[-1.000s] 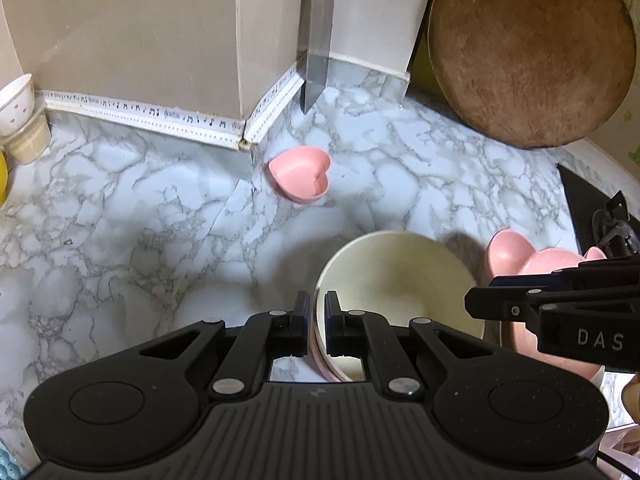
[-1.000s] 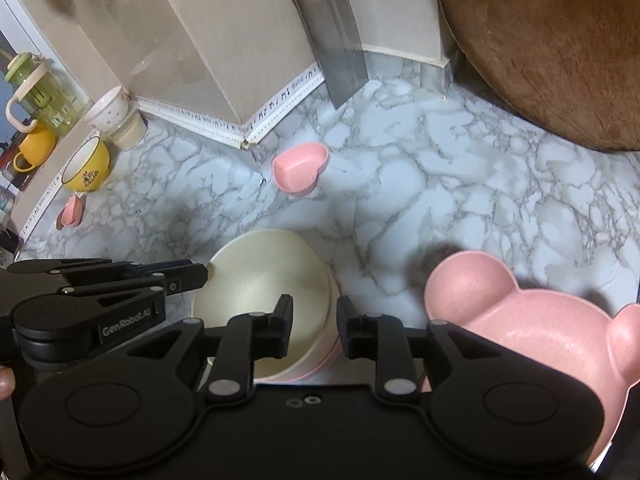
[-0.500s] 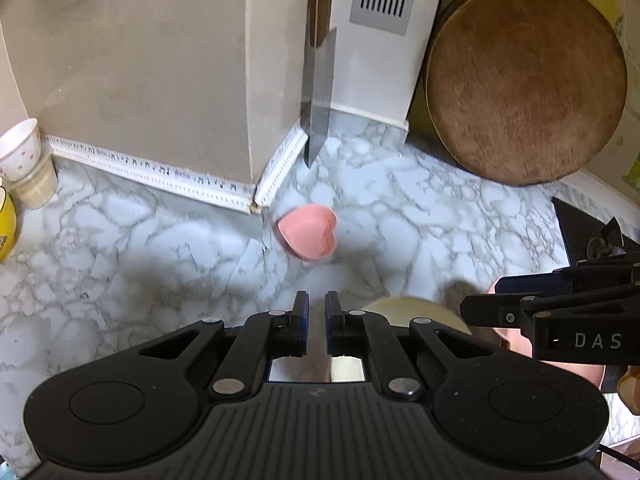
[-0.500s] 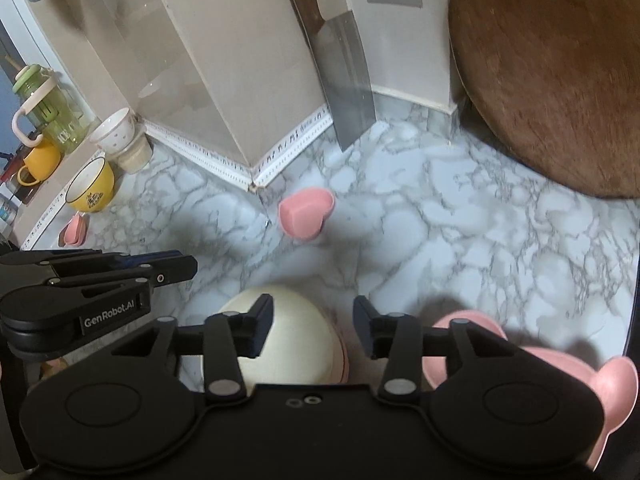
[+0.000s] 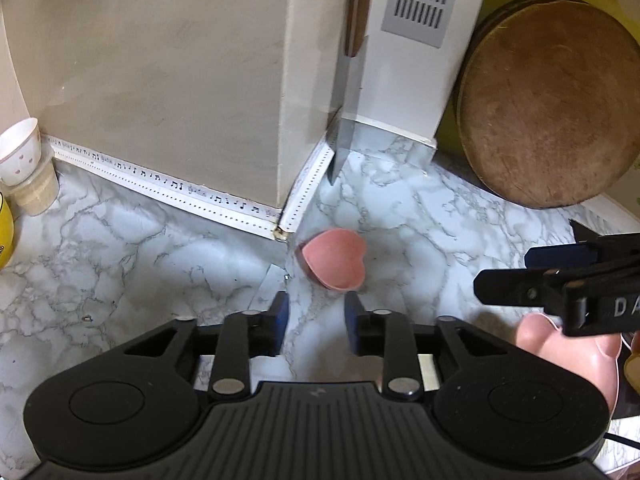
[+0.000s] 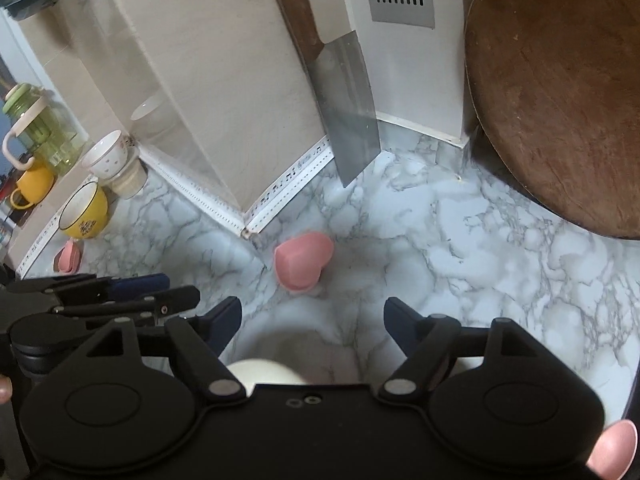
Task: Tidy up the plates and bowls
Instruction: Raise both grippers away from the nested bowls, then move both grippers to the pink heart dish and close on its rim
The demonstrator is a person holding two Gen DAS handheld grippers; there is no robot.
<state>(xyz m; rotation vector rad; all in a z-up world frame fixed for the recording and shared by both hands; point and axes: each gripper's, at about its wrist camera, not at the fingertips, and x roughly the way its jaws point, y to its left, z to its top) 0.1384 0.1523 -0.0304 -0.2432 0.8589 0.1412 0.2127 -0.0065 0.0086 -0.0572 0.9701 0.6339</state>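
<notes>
A small pink heart-shaped dish (image 5: pixel 334 264) sits on the marble counter near the wall corner; it also shows in the right wrist view (image 6: pixel 303 266). My left gripper (image 5: pixel 314 320) is open and empty, just short of the dish. My right gripper (image 6: pixel 312 324) is wide open and empty above the counter. The cream bowl (image 6: pixel 262 372) shows only as a sliver under the right gripper. A pink bear-shaped plate (image 5: pixel 572 352) lies at the lower right; one ear shows in the right wrist view (image 6: pixel 616 456).
A cleaver (image 6: pixel 344 120) leans in the wall corner. A round wooden board (image 6: pixel 560 92) leans at the right. Yellow mugs (image 6: pixel 84 212), a white cup (image 6: pixel 108 156), a green jug (image 6: pixel 36 128) and a small pink dish (image 6: pixel 68 260) stand at the left.
Both grippers pulled back and up from the cream bowl and pink plate. The left jaws let go of the bowl rim and opened; the right jaws opened wider.
</notes>
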